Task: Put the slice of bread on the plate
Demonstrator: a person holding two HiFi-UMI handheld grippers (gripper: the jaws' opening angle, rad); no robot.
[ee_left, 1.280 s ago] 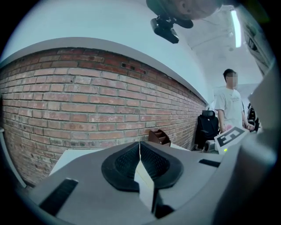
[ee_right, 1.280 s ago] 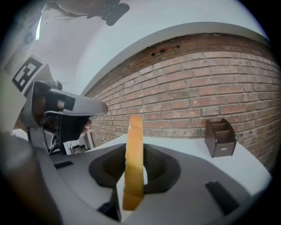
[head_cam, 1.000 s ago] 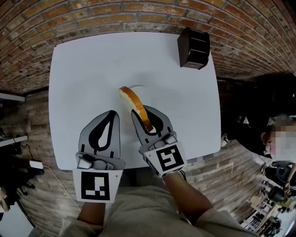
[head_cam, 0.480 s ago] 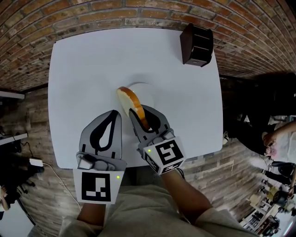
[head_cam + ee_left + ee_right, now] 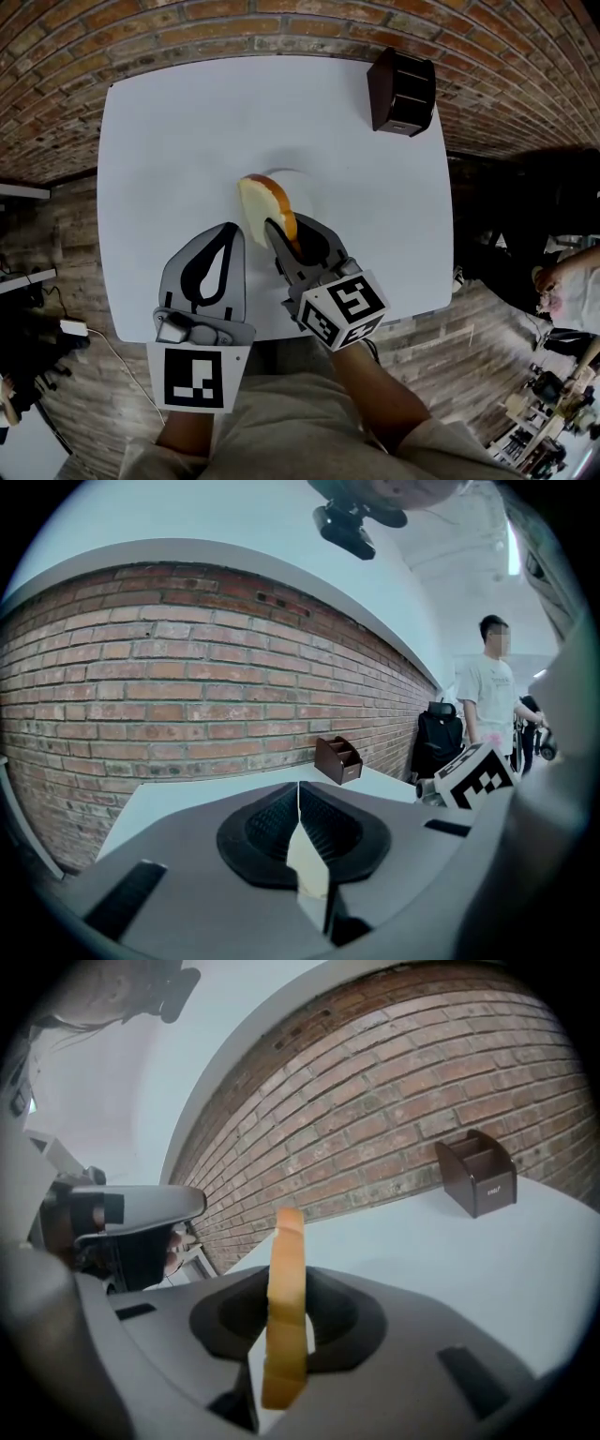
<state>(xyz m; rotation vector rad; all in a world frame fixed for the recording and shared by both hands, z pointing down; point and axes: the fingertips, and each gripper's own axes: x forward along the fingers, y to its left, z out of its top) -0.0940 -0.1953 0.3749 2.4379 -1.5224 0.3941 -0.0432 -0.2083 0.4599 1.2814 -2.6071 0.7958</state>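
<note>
A slice of bread (image 5: pixel 265 208) with a golden crust stands on edge between the jaws of my right gripper (image 5: pixel 281 239), which is shut on its lower part. The bread hangs just over the near left rim of a white plate (image 5: pixel 302 185) in the middle of the white table (image 5: pixel 169 141). In the right gripper view the bread (image 5: pixel 286 1307) rises edge-on from the right gripper (image 5: pixel 286 1340). My left gripper (image 5: pixel 214 267) rests beside it at the near table edge, shut and with nothing in it; its jaws meet in the left gripper view (image 5: pixel 300 817).
A dark brown compartment box (image 5: pixel 403 91) stands at the far right corner of the table, also seen as a box (image 5: pixel 478 1183) before the brick wall. A person (image 5: pixel 487 700) stands off to the right of the table. Brick floor surrounds the table.
My right gripper has rolled, its marker cube turning, so the bread's flat face now shows more from above. The left gripper has stayed put.
</note>
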